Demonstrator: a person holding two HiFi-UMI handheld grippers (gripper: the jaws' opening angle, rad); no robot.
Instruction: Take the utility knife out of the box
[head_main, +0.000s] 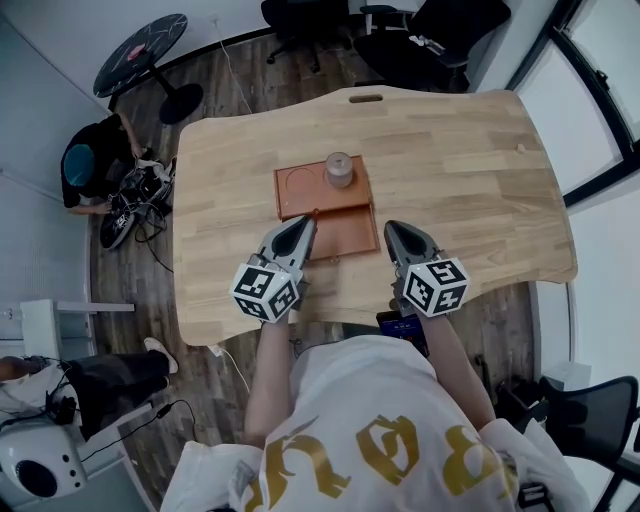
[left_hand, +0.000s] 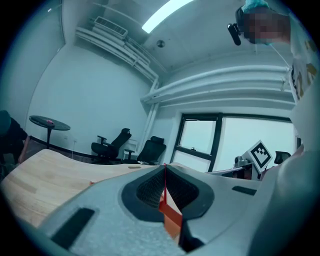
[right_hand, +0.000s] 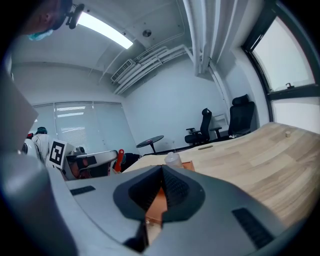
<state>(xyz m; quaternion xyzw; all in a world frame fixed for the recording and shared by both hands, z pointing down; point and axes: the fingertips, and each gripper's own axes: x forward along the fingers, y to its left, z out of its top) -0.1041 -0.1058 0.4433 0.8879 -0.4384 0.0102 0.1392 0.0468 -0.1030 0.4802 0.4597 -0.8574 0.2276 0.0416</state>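
The left tool (head_main: 307, 223) is clamped on the thin edge of the box (head_main: 345, 230). The right tool (head_main: 391, 229), jaws together, sits just beside it. The utility knife is unseen, presumably inside. Lifting carelessly could topple the bottle (head_main: 340, 170) on the box beyond both tools.

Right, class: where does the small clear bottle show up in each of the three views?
Head view: the bottle stands at the far right corner of the orange box.
Left gripper view: not in it.
Right gripper view: the bottle is near the picture's centre, orange box beside it.
Shared landmark: the orange box, in all three views.
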